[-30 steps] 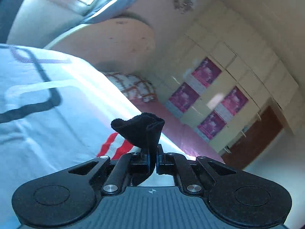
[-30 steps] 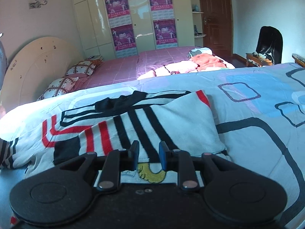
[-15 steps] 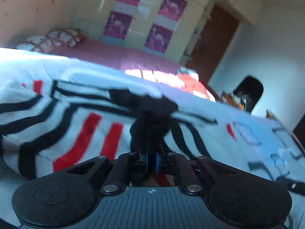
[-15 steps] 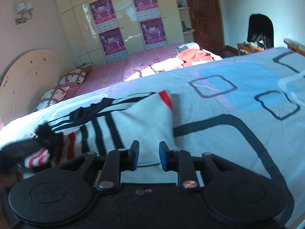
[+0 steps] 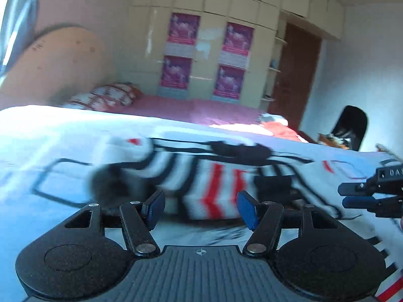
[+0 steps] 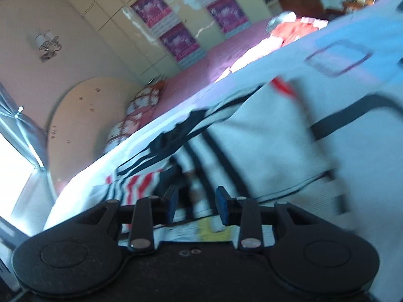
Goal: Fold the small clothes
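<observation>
On the bedspread [image 5: 50, 151], striped garment [image 5: 216, 186] lies before both spread-jawed grippers.

Cream wardrobe [image 5: 214, 58] with purple posters [image 5: 183, 31], pink bed [image 5: 176, 107], brown door [image 5: 293, 75].

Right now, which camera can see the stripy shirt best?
The left wrist view: the striped shirt lies across the middle, with its red and black stripes and dark collar showing, though blurred. The right wrist view is tilted and blurrier; it shows mostly the shirt's white side with black stripes.
</observation>
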`<state>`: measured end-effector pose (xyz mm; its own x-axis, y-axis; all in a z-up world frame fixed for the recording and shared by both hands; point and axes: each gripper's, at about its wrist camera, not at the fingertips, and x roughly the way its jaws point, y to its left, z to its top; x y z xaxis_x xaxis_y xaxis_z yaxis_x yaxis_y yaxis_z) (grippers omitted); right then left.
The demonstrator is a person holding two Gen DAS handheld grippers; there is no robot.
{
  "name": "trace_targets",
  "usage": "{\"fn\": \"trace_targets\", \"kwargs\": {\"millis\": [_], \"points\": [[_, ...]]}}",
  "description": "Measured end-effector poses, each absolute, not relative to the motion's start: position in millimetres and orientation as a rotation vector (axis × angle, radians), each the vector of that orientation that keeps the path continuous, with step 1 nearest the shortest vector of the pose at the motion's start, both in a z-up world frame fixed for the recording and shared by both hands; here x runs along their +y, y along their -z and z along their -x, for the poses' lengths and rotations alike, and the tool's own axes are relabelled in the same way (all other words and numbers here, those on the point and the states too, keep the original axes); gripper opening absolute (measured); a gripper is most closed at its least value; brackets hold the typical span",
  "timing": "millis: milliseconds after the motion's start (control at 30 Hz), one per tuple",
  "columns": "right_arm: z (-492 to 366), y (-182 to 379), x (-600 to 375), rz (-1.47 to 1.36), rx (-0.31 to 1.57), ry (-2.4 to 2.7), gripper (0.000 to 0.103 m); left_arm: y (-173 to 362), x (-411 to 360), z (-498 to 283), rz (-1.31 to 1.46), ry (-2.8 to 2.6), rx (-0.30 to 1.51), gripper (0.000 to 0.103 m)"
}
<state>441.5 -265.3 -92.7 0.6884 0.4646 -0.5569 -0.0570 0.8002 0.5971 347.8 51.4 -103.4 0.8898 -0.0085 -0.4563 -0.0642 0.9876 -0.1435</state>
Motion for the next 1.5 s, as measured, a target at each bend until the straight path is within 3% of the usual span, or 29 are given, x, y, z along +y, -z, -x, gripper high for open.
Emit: {"fn": "trace_targets", "kwargs": {"millis": [167,333,400,533,567,633,767,1300,1367,1400,1500], "points": [[-475.2,119.9,-222.0,-0.669,0.864,-0.330,0.032,124.1,106.6,-361.7,0.171,-0.132,0.557,0.063],[-492.2,122.0,-200.4,-0.591,0.895,-0.273,0.006,138.8,123.2,-391.9,0.183,-0.124,0.581,0.063],[-488.0,110.2,-194.0,-0.526,0.844,-0.261,0.005,143.7,124.4,-405.9,0.176,-0.139,0.602,0.063],[-469.7,67.0,-208.4,-0.424,0.655,-0.197,0.005,151.8,131.6,-417.9,0.198,-0.186,0.621,0.061],[-467.1,63.1,-215.7,-0.393,0.638,-0.159,0.005,153.8,135.5,-418.3,0.219,-0.189,0.624,0.051],[-473.1,70.9,-230.2,-0.361,0.706,-0.127,0.005,157.3,140.6,-418.3,0.263,-0.188,0.618,0.047],[-472.2,82.8,-234.3,-0.381,0.738,-0.141,0.005,157.3,133.0,-420.3,0.240,-0.151,0.611,0.027],[-468.3,114.7,-233.5,-0.288,0.789,-0.110,0.005,163.5,149.1,-436.1,0.330,-0.119,0.673,0.025],[-466.5,113.4,-238.3,-0.298,0.783,-0.120,0.010,159.1,151.5,-436.3,0.303,-0.087,0.702,0.026],[-463.0,109.6,-241.9,-0.299,0.770,-0.113,0.021,156.0,154.5,-432.8,0.297,-0.073,0.714,0.026],[-447.6,90.7,-257.8,-0.291,0.672,-0.112,0.018,138.5,165.5,-412.7,0.281,-0.072,0.664,0.032]]}}
